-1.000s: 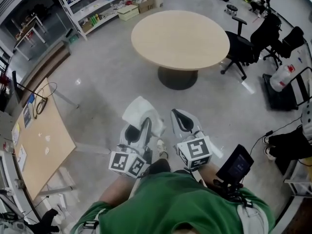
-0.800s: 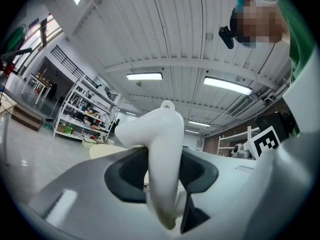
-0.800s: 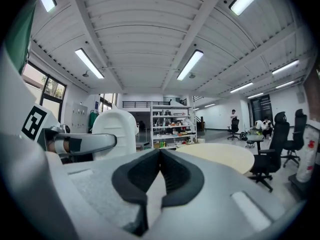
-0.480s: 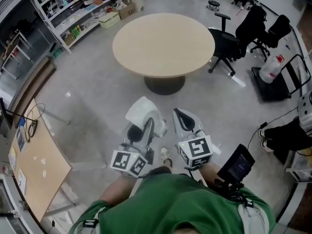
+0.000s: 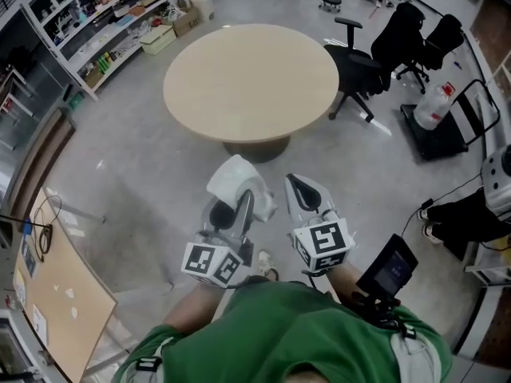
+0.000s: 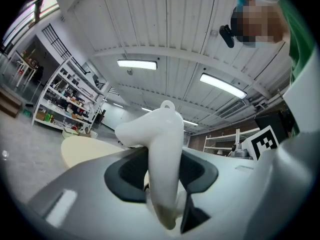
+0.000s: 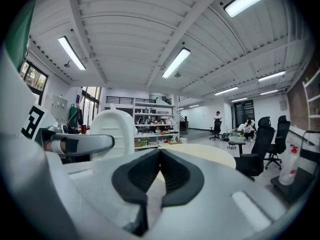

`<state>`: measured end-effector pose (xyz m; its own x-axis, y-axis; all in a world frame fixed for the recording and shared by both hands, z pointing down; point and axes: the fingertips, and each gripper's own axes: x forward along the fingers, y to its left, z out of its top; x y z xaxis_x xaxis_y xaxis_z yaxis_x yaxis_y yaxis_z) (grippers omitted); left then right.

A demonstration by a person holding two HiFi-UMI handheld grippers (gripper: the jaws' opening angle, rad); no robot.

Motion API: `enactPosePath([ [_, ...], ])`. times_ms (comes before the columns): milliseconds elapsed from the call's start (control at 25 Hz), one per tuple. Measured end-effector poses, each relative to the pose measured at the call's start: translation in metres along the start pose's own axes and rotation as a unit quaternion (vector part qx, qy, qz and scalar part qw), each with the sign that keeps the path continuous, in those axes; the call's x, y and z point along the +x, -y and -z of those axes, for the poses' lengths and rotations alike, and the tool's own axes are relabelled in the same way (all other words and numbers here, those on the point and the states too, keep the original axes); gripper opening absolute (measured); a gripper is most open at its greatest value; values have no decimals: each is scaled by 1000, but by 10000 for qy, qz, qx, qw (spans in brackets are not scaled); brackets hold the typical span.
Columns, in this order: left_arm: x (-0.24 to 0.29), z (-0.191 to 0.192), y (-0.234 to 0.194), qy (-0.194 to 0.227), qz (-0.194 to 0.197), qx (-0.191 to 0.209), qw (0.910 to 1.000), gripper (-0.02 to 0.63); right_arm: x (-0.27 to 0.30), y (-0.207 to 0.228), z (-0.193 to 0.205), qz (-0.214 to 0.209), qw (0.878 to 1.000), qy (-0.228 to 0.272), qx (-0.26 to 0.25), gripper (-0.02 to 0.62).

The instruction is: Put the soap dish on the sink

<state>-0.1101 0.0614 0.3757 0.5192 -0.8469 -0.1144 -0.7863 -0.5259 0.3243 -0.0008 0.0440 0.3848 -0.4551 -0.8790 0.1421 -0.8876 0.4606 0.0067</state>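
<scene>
A white soap dish (image 5: 233,179) stands on edge between the jaws of my left gripper (image 5: 240,203), which is shut on it. In the left gripper view the soap dish (image 6: 162,144) rises out of the black pads (image 6: 127,176), pinched at its lower part. My right gripper (image 5: 297,188) is held level beside it, jaws shut with nothing between them. The right gripper view shows its pads (image 7: 175,176) meeting, with the soap dish (image 7: 113,127) to its left. Both are carried at waist height over the floor. No sink is in view.
A round beige table (image 5: 251,78) stands just ahead. Black office chairs (image 5: 363,62) are to its right, stocked shelving (image 5: 96,14) at the far left. A wooden desk (image 5: 52,302) lies at the lower left, and carts and cables at the right (image 5: 479,222).
The whole scene has slid left and nearer in the head view: the round table is closer. Both grippers keep the same pose, the soap dish still in the left one.
</scene>
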Motion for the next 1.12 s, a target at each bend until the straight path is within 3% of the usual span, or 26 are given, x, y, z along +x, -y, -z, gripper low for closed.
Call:
enactPosePath([
  [680,68,5,-10,-187,181,-69,9996,161,27,67,-6,496,9986,83,160,3],
  [1120,112,5,-2,33,-156,78,9998,161,47,111,-20,83,9997,242,63,3],
])
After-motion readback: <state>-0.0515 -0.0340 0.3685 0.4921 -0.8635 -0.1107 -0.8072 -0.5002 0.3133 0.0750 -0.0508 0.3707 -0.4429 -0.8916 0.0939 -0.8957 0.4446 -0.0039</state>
